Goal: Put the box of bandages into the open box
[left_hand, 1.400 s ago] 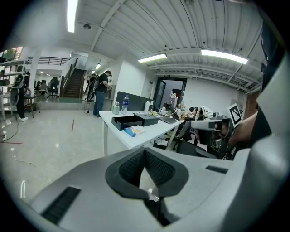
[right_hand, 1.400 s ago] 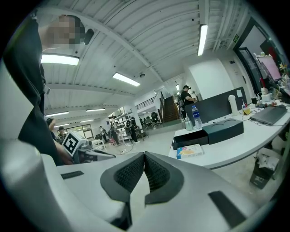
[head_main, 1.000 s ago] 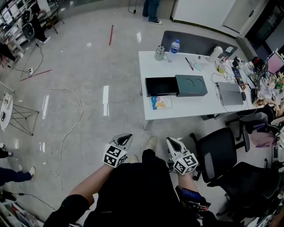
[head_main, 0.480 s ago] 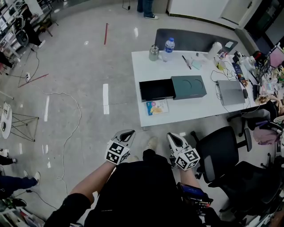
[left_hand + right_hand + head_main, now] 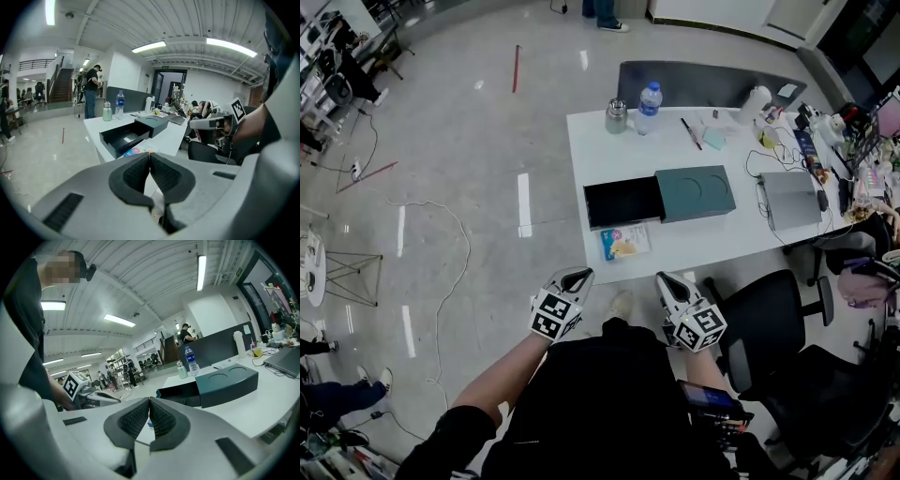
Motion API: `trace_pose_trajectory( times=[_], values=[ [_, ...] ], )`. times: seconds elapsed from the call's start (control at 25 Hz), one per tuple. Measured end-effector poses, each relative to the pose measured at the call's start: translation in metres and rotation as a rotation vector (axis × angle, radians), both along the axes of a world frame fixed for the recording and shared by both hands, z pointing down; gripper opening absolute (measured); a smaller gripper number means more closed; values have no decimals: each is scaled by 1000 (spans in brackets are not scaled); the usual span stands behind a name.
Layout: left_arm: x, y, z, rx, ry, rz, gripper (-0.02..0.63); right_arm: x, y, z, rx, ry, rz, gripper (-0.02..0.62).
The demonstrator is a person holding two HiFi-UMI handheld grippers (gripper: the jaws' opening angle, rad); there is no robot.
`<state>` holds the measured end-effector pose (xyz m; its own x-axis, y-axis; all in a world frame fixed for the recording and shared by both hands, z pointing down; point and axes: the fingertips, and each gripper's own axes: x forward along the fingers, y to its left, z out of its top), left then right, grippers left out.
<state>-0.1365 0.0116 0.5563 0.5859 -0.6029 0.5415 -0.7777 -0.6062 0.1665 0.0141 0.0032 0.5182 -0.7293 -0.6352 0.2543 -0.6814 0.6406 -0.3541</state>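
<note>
My left gripper (image 5: pixel 577 273): jaws pressed together with nothing between them; I hold it low in front of me, short of the table (image 5: pixel 598 150).
My right gripper (image 5: pixel 667 278): jaws also closed tip to tip and empty, level with the left one and apart from it.
Box of bandages (image 5: pixel 625 242): lies flat near the table's front edge, just in front of the open box, touched by neither gripper.
Open box (image 5: pixel 622 201): a black tray pulled out to the left from a dark green sleeve (image 5: pixel 696 193); from the head view I cannot make out anything inside the tray.
Far side of the table: a water bottle (image 5: pixel 648 97) and a small metal flask (image 5: pixel 616 115) stand side by side.
Right end of the table: a closed grey laptop (image 5: pixel 790 199) among cables and clutter.
Beside my right gripper: a black office chair (image 5: pixel 766 323) stands by the table's near right corner.
</note>
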Motion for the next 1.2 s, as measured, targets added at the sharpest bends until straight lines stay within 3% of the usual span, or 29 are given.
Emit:
trace_pose_trajectory(
  times=[0.28, 0.48, 0.92, 1.2],
  values=[
    [24, -31, 14, -6, -85, 78, 9, 2, -30, 9, -21, 0, -38, 26],
    [39, -49, 30, -11, -192, 119, 9, 5, -45, 15, -28, 10, -76, 26],
    [71, -77, 63, -56, -344, 258, 12, 30, -71, 27, -57, -23, -78, 26],
    [80, -86, 75, -94, -439, 317, 126, 39, -81, 34, -73, -44, -71, 26]
  ],
)
